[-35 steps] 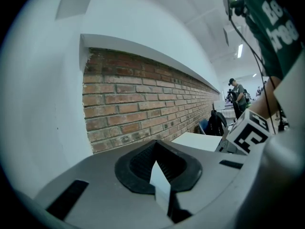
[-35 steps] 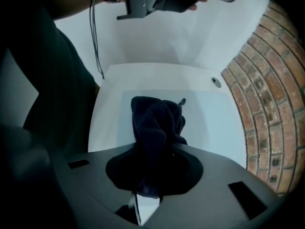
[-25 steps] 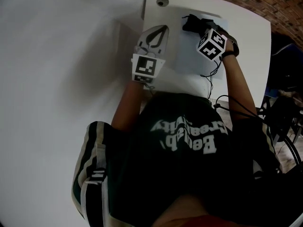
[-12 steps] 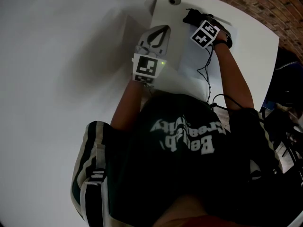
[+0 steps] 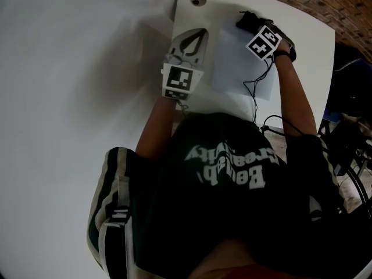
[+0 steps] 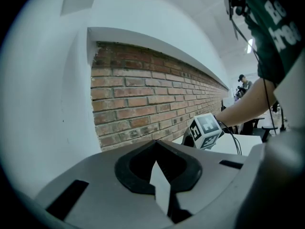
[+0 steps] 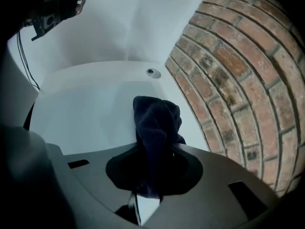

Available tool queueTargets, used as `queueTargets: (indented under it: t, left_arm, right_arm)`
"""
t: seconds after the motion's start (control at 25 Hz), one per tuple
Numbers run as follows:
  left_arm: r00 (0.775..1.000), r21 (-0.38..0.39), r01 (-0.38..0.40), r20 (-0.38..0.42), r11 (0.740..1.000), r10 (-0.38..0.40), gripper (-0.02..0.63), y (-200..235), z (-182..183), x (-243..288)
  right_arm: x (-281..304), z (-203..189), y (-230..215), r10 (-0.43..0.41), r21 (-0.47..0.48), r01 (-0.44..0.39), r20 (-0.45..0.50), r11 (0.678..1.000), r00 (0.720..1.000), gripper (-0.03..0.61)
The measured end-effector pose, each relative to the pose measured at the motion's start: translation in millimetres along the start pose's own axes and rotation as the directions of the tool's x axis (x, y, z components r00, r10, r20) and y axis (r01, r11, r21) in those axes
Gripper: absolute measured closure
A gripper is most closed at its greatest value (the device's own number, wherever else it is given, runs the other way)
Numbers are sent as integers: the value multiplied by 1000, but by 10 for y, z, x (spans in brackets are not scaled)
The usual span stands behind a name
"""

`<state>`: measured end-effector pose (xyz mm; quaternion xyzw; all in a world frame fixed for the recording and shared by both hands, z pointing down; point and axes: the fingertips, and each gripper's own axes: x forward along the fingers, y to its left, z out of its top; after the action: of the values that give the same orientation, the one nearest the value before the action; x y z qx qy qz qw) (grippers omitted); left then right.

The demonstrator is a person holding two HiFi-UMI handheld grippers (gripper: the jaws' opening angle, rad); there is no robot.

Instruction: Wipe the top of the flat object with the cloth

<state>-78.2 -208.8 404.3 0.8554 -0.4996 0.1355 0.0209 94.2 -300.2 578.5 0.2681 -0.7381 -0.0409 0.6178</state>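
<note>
While the right gripper [image 5: 249, 24] pinches the dark cloth [image 7: 156, 123] in its jaws at the far corner of the flat object [image 5: 238, 68], wiping appears under way; most of the top probably remains. Left gripper [image 5: 193, 40] sits at the sheet's left edge on the surface [image 5: 308, 45], jaws pressed together, empty.

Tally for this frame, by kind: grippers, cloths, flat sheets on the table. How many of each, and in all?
Grippers: 2, left gripper and right gripper
Cloth: 1, in the right jaws
Flat sheet: 1
Total: 4
</note>
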Motion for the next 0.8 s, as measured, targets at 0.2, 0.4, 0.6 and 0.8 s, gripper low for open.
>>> queueTargets:
  t: [0.2, 0.4, 0.6, 0.8]
  left_arm:
    - [999, 31, 50, 2, 998, -50, 617, -147, 31, 142]
    - [998, 62, 67, 2, 996, -67, 617, -198, 102, 142]
    - [998, 47, 63, 19, 997, -64, 617, -215, 135, 131]
    - [999, 42, 34, 20, 999, -35, 617, -110, 85, 38]
  right_arm:
    - [-64, -686, -232, -47, 88, 54, -81, 995, 996, 520]
    - [-129, -885, -278, -74, 139, 87, -94, 986, 993, 522]
    - [-326, -565, -323, -113, 103, 116, -33, 988, 993, 520]
    - [-404, 200, -76, -77, 11, 76, 101, 997, 992, 520]
